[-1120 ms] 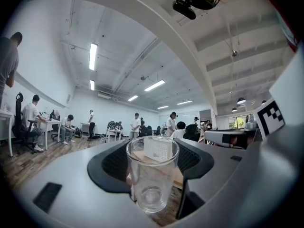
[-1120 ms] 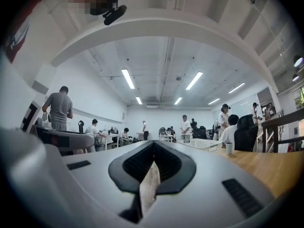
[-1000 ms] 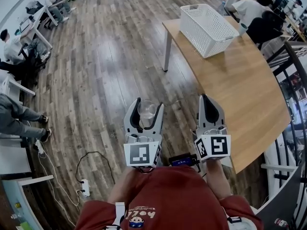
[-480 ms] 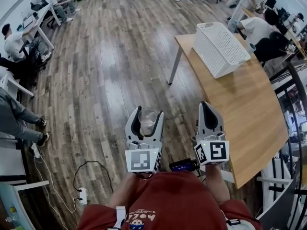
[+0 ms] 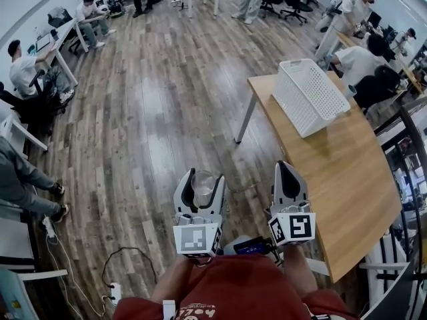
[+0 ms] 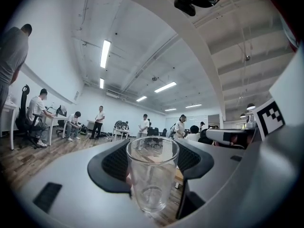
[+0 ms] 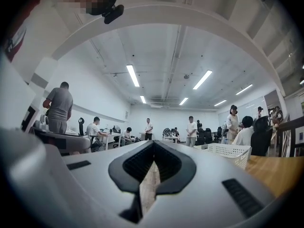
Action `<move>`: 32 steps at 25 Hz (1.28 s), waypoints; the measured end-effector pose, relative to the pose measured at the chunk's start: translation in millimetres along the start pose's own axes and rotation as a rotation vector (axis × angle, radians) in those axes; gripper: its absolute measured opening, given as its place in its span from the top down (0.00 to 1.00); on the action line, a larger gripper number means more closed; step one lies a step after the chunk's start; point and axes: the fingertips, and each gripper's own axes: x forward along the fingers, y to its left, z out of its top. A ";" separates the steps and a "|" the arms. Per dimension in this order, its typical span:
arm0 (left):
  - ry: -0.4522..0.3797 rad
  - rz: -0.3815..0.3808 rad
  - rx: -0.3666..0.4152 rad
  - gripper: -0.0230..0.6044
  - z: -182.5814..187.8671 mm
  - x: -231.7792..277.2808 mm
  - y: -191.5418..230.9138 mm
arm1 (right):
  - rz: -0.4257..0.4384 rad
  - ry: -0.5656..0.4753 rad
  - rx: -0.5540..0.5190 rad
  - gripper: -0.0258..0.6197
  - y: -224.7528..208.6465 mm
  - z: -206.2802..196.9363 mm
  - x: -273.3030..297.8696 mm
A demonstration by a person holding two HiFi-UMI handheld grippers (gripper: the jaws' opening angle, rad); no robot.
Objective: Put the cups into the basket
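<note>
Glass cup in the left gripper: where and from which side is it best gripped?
Grip the glass cup across its side wall, below the rim, coming in level from the side, as the left gripper does. It stands upright and round, tapering slightly downward, so jaws on opposite walls should hold it steady.

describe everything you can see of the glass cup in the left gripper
The cup is a clear glass tumbler with a round open rim and sides narrowing slightly to a thick base. It looks empty. It stands upright between the jaws of the left gripper, which are closed on it, with the dark ribbed pads touching its sides. It is held in the air over the wooden floor, well short of the white basket on the table.
</note>
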 end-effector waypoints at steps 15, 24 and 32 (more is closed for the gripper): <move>0.026 -0.080 0.018 0.50 -7.1 115.7 -41.9 | -0.065 -0.016 0.022 0.95 -95.7 -4.7 60.1; 0.040 -0.100 0.026 0.50 -6.9 179.0 -60.5 | -0.078 -0.018 0.026 0.95 -146.1 -9.5 95.9; 0.061 -0.129 0.046 0.50 -9.8 219.1 -83.7 | -0.118 -0.021 0.063 0.95 -189.1 -17.1 109.5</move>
